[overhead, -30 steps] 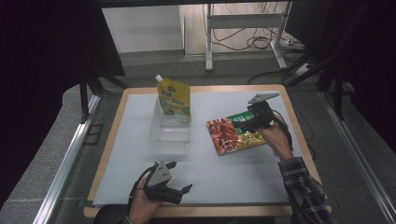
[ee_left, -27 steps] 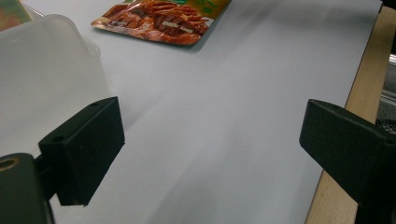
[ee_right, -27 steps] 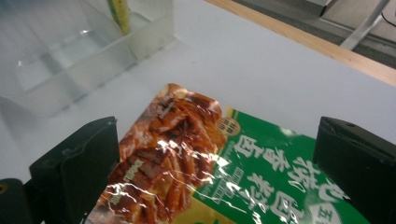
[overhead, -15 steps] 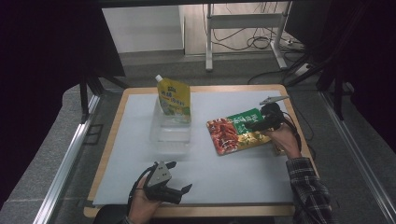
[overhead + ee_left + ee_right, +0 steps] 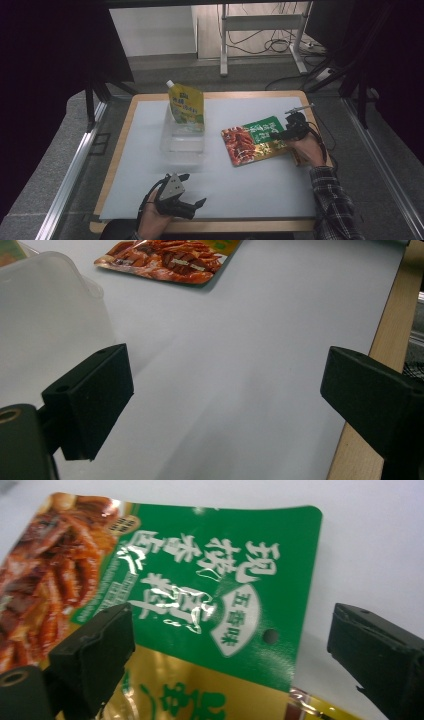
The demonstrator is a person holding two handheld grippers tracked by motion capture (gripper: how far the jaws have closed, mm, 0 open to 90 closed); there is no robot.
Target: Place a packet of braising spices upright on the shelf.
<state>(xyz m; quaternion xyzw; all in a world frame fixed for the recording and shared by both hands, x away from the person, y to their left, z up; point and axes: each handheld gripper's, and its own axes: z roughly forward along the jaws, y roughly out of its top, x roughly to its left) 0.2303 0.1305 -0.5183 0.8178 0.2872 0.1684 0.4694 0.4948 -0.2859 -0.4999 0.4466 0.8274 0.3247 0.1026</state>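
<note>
The right gripper (image 5: 283, 133) hovers at the right end of the snack packet (image 5: 254, 139), its jaws wide, just closing a little, their pads clear of the packet below. The packet lies flat on the worktop (image 5: 250, 185), right of the clear tub (image 5: 182, 140). The left gripper (image 5: 187, 192) rests near the front edge, jaws wide and empty.

A yellow-green stand-up spouted pouch (image 5: 187, 106) leans upright inside a clear plastic container (image 5: 182, 141) on the left half of a white mat (image 5: 260, 187), which covers most of a light wooden tabletop (image 5: 119, 151). Beyond the table's far edge, a grey metal stand (image 5: 260, 37) rests on the floor (with dark cables (image 5: 280, 46) lying loose between its legs).
</note>
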